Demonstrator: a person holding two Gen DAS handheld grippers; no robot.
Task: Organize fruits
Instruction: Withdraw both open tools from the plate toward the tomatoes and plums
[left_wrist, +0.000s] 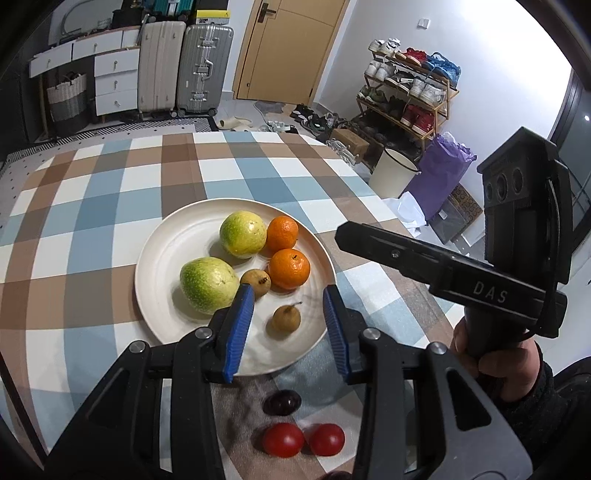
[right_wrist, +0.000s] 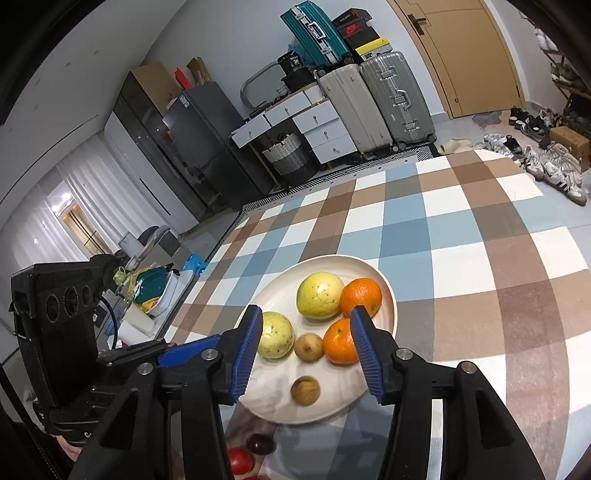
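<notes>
On the table (left_wrist: 110, 192) stands a plate (left_wrist: 162, 258) holding two guavas (left_wrist: 208, 284), two oranges (left_wrist: 289, 268) to their right, and two small pears (left_wrist: 286, 317) nearest the front. Before the plate lie a plum (left_wrist: 282, 402) and, nearer still, two tomatoes (left_wrist: 283, 439) side by side.

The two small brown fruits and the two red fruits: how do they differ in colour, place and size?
The two small brown fruits are dull brown and lie on the white plate; the two red fruits are glossy red and lie on the checked cloth, off the plate. The brown ones lie apart; the red ones lie side by side, seemingly touching, and look slightly larger. Both are pairs of roundish fruits.
</notes>
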